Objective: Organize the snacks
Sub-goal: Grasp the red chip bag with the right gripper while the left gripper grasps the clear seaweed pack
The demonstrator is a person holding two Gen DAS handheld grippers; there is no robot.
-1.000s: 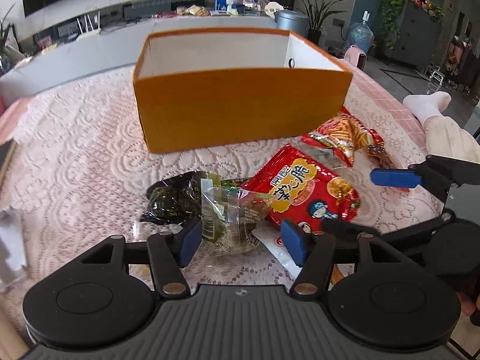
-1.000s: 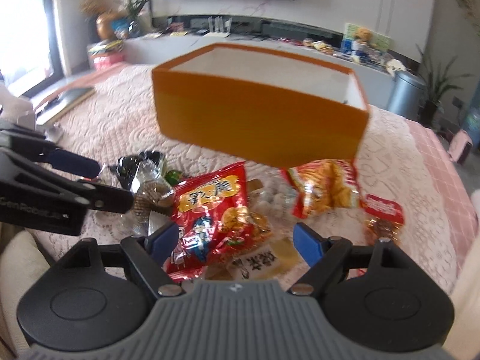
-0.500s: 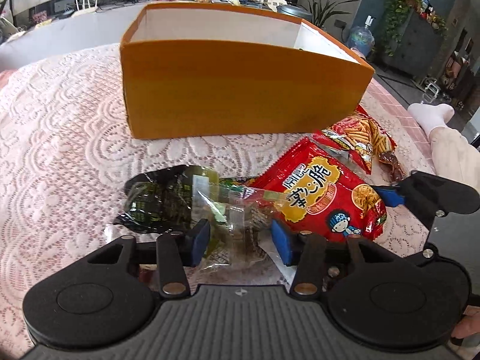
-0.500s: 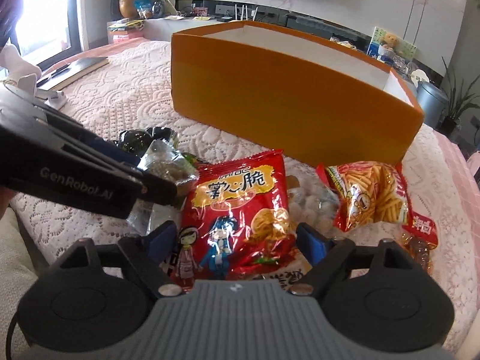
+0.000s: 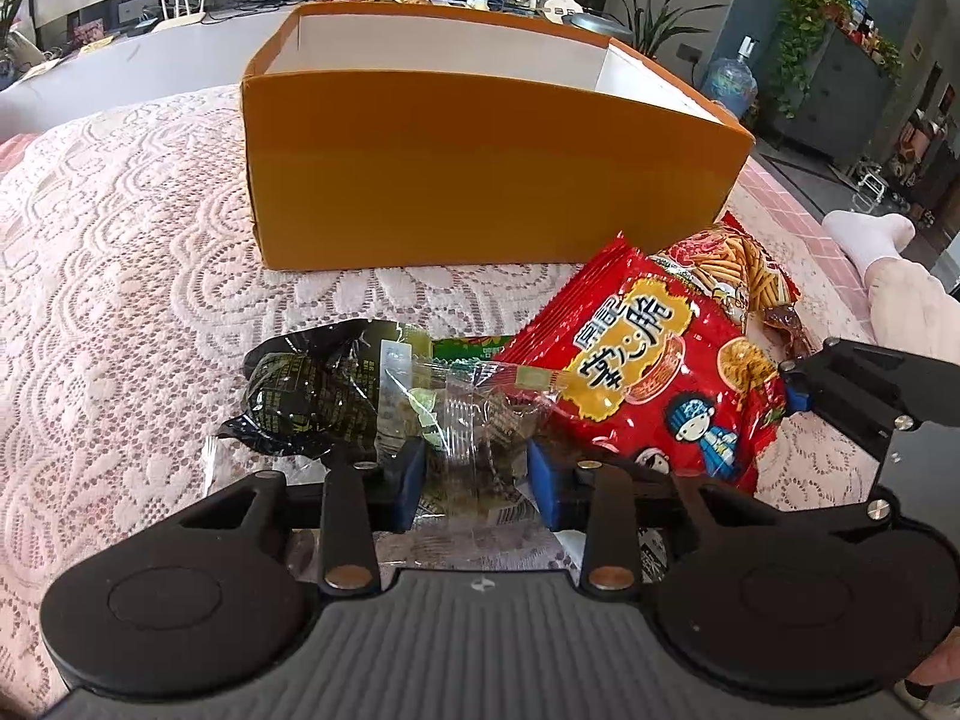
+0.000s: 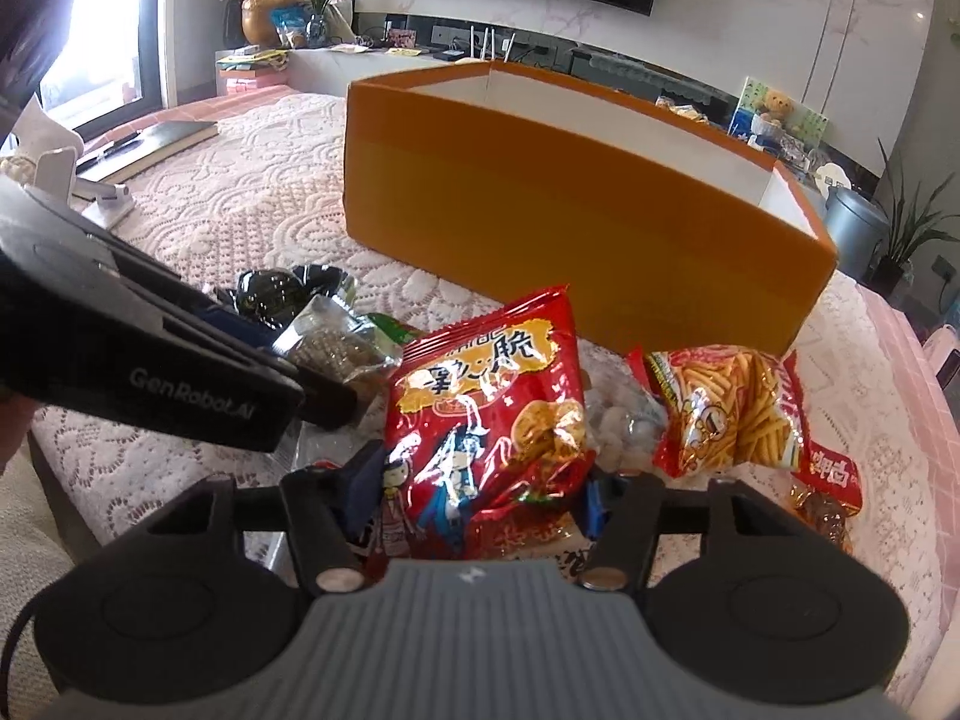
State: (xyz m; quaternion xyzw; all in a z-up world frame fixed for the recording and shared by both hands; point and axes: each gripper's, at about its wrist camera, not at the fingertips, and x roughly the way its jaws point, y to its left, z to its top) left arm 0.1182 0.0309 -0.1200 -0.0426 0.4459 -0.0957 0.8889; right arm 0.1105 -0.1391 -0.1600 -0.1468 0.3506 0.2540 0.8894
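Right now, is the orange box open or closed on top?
Open. The orange box has no lid on it; its white inner walls show above the rim in both views. Its floor is hidden, so contents cannot be told.

I see the snack packets heaped on the lace cloth — the open box stands just behind them. The notebook lies far left of the box.

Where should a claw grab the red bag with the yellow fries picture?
Probably by the fries bag's crimped near edge, coming from this side: it lies flat, its puffy middle is wide, and the orange box blocks the far side.
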